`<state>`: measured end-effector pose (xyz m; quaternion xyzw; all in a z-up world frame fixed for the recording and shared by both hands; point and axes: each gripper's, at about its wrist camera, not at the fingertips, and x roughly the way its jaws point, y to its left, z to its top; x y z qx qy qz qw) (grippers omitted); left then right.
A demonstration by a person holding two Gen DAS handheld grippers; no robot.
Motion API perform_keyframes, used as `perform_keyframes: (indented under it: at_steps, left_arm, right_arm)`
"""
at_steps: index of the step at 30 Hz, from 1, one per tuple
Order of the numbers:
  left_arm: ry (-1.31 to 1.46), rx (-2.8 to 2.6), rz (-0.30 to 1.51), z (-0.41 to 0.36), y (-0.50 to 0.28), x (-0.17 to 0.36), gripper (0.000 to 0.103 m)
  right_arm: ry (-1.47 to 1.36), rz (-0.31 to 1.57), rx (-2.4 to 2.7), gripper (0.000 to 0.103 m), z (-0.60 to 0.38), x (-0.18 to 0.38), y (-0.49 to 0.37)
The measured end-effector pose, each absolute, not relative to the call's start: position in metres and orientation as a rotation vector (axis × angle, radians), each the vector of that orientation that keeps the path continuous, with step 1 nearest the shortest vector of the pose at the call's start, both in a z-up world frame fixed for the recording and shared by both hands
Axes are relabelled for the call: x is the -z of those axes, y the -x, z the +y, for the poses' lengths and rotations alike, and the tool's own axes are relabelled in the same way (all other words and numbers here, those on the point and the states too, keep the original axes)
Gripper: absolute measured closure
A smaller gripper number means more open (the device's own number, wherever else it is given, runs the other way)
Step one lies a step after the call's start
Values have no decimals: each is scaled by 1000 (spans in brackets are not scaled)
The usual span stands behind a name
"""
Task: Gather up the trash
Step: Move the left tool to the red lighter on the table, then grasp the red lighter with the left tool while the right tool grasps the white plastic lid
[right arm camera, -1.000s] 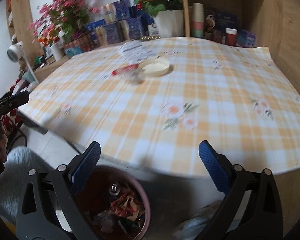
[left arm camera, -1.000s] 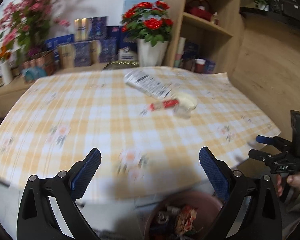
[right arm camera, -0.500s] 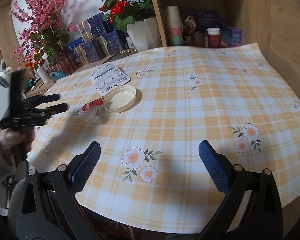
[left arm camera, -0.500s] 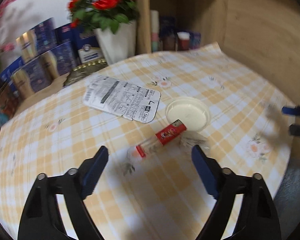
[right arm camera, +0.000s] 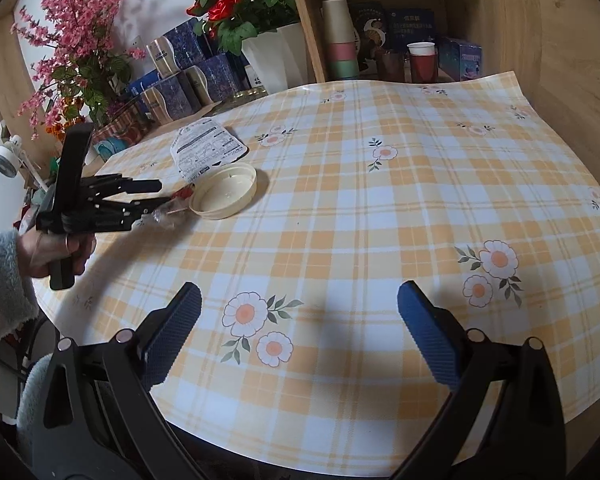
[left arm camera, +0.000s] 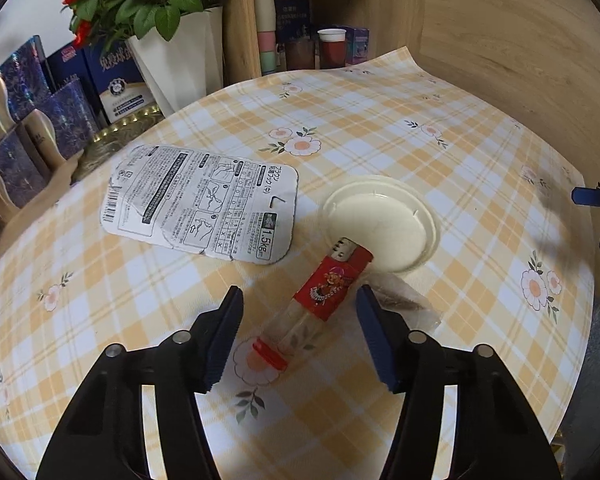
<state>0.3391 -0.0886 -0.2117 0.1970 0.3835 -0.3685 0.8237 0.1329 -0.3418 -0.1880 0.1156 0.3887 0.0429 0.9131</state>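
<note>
Grasp step in progress: left gripper (left arm camera: 298,334) is closing around the wrapper (left arm camera: 318,300), lower centre of frame, pads on either side but not yet touching it. Wrapper is lying on the tablecloth (left arm camera: 380,120), its top end overlapping the lid (left arm camera: 384,224). Right gripper (right arm camera: 300,328) is hanging wide open, empty, at bottom of its view. Next: probably finishing the pinch, lifting cleanly, leaving the lid and card (left arm camera: 200,196) for later

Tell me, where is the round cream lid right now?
In the left wrist view the round cream lid lies on the checked tablecloth, right of the printed card, with the red-labelled wrapper resting one end on its near edge.
</note>
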Motion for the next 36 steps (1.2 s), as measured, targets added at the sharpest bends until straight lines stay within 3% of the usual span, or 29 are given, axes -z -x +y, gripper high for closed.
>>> perform_keyframes:
  at_steps: [4,8,16,26,36]
  left_arm:
    - [-412,792,844,-90,-350,214,47]
    - [-236,753,870,-69,-368,208,76]
    - [-141,827,873,-57,-362,203,76]
    - [-282,771,881,-85,-358,215,71]
    - [-299,691,887,-69,-343,222,80]
  right_arm:
    - [-232,802,-89,6,-339,189,-133]
    - [-226,800,-93,6,-336,188,-134]
    - [-213,805,-100,6,-330,189,-141]
    - [-189,816,-99,6,-326,192,-143]
    - [-173,816,-111,6,-317,191,-159]
